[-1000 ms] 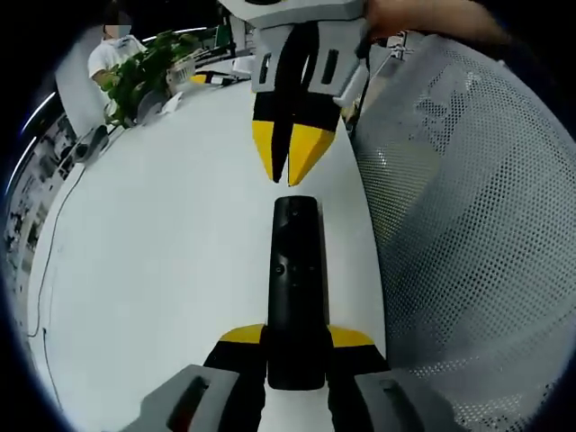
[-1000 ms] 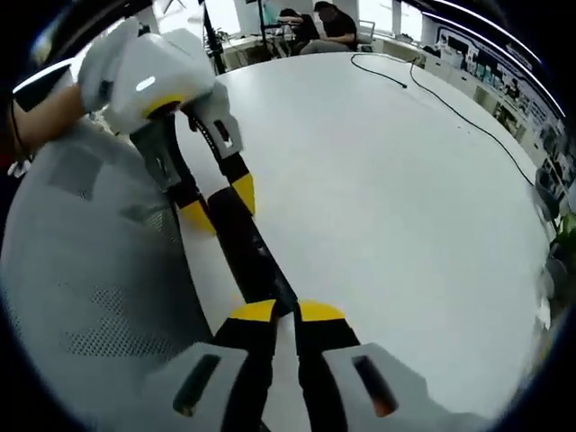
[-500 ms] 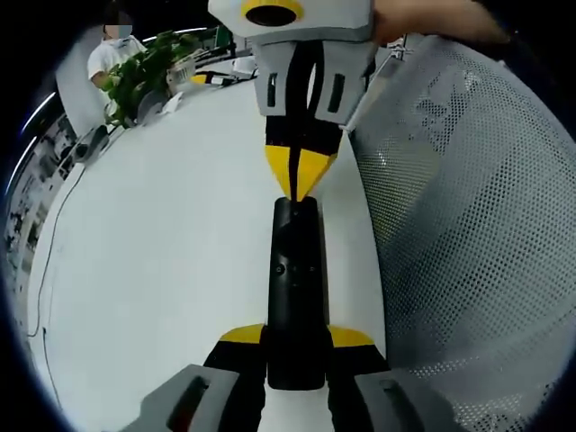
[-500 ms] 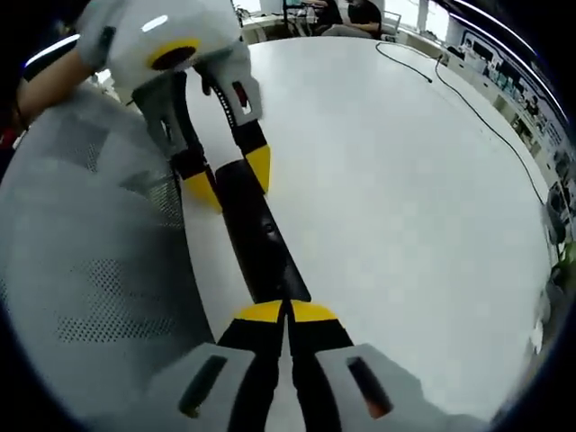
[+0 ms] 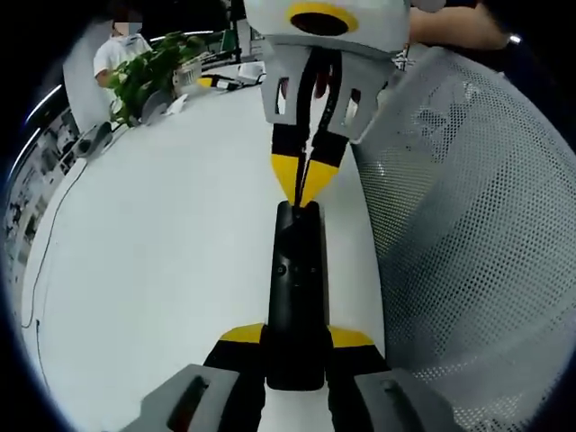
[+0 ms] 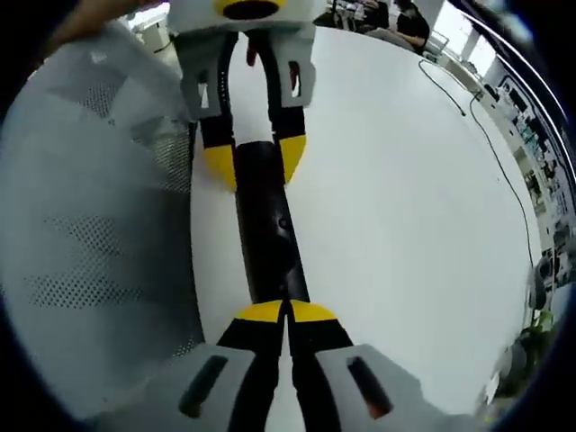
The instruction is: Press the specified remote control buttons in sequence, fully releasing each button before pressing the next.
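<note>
Count at this moment: one black remote [image 5: 295, 297] on the one white table [image 5: 162, 243]. Two grippers were there: left gripper [image 5: 295, 337] and right gripper [image 6: 286, 312], two yellow-tipped fingers [image 5: 241, 335] each. One mesh chair back [image 5: 468, 234] beside the table. One potted plant [image 5: 148, 72] at the table's far edge.

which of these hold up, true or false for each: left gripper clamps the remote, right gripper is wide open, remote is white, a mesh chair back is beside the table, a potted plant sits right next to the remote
1. The left gripper clamps the remote. True.
2. The right gripper is wide open. False: its jaws are shut, tips at the remote's end.
3. The remote is white. False: it is black, on a white table.
4. A mesh chair back is beside the table. True.
5. A potted plant sits right next to the remote. False: it stands at the table's far edge.
</note>
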A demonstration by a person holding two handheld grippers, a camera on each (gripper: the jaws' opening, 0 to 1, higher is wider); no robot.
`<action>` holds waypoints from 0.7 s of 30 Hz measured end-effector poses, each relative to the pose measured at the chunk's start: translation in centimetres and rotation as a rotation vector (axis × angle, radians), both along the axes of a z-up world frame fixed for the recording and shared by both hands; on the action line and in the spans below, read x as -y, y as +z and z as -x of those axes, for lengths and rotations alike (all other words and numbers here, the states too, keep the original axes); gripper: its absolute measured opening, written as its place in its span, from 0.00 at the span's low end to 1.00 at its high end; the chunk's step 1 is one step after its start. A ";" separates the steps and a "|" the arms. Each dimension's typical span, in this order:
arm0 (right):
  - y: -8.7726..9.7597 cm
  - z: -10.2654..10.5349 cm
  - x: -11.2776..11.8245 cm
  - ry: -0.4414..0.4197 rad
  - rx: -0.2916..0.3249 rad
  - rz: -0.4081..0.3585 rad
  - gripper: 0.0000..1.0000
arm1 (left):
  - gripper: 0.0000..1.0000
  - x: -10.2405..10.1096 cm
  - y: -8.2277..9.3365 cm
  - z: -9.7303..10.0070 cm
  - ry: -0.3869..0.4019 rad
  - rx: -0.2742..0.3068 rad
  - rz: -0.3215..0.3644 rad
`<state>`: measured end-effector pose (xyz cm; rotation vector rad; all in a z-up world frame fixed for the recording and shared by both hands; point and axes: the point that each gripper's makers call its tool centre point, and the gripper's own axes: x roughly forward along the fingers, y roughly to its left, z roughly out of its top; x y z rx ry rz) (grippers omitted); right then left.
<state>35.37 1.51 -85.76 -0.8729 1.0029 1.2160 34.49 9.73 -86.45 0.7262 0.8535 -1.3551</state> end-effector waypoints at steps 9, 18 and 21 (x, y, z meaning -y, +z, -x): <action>0.1 0.1 0.2 -0.088 -0.018 -0.120 0.00 | 0.24 0.0 0.0 0.0 0.004 -0.009 0.015; 0.2 0.1 0.1 -0.025 0.007 -0.081 0.00 | 0.24 0.0 0.1 0.1 -0.017 0.007 0.019; 0.3 0.1 0.0 -0.026 0.005 -0.080 0.00 | 0.24 0.0 0.1 0.1 -0.013 0.004 0.023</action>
